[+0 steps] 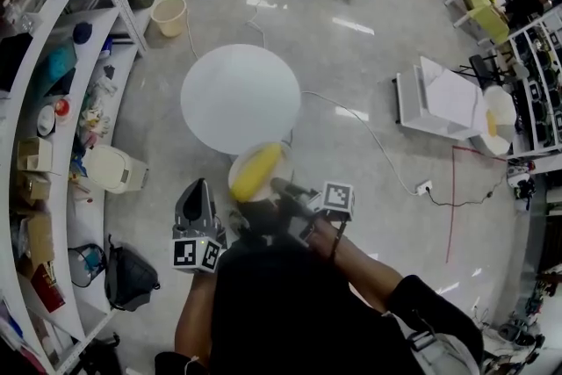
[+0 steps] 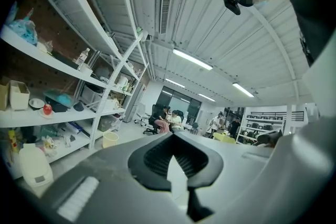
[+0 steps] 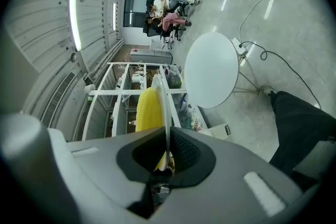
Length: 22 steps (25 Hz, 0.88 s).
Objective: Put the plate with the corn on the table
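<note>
Plate (image 1: 241,161) with the corn (image 1: 256,172) on it: held in the air by the right gripper (image 1: 279,185), close in front of the person's body, not yet over the table (image 1: 241,98).

- Right gripper view: the plate shows edge-on, its thin rim running straight down between the 2 jaws. Jaws narrow, pads pinching the rim. The corn lies against the plate face on 1 side.
- Left gripper (image 1: 199,189): just beside the plate on the person's left, apart from it. Jaws drawn together, nothing between them. Its own view looks out across the room and shows no task object.
- Table: round, white, top bare. In the head view its near edge sits just beyond the plate's far edge.

Step in hand (judgement): carry phase. Grasp done, placement not begun.

Next move calls for (judgement):
1. Bring the plate forward until it is fully over the tabletop.
2. Keep it level, since the corn is loose and round and could roll off.
3. Lower it until its base rests flat, then let the jaws go.

Risk: a 1-sided rim pinch lets the plate sag or twist.
</note>
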Motion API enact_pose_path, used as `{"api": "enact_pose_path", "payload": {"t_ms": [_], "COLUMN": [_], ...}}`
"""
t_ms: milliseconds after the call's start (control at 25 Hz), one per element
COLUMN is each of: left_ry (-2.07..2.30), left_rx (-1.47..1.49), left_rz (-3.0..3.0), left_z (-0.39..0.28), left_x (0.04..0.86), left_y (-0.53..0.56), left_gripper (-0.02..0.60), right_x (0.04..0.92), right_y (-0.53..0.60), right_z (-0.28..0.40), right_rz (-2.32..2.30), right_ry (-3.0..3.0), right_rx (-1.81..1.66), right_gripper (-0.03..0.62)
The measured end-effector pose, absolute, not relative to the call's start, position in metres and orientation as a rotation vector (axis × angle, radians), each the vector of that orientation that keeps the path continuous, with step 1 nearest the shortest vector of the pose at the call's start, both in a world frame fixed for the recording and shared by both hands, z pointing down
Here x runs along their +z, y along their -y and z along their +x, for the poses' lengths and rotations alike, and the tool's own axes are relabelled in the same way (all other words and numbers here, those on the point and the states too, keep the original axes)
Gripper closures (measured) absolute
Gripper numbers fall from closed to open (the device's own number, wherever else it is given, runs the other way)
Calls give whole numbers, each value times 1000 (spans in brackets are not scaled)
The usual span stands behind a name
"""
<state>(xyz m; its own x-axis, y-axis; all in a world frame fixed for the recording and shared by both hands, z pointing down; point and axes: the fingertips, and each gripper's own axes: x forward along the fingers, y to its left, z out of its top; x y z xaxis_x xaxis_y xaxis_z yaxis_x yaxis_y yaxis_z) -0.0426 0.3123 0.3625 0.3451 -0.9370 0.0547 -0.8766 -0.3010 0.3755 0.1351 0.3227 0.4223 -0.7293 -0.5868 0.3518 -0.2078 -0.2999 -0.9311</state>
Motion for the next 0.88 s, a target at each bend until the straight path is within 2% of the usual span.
{"api": "enact_pose_path", "payload": {"t_ms": [440,880], "left_ry": [1674,1682], "left_rx": [-248,-220], "left_rz": [2232,2198], "left_z": [-77,-75], "left_x": [369,377], "left_y": [-260,-178], "left_gripper": [580,580], "right_x": [434,438], "right_y": [-263,-188], "right_z": [102,96], "right_rz": [-962,-955], "right_ry": [-1704,-1711], "right_rx": [-2152,-2184], "right_gripper": [566,566]}}
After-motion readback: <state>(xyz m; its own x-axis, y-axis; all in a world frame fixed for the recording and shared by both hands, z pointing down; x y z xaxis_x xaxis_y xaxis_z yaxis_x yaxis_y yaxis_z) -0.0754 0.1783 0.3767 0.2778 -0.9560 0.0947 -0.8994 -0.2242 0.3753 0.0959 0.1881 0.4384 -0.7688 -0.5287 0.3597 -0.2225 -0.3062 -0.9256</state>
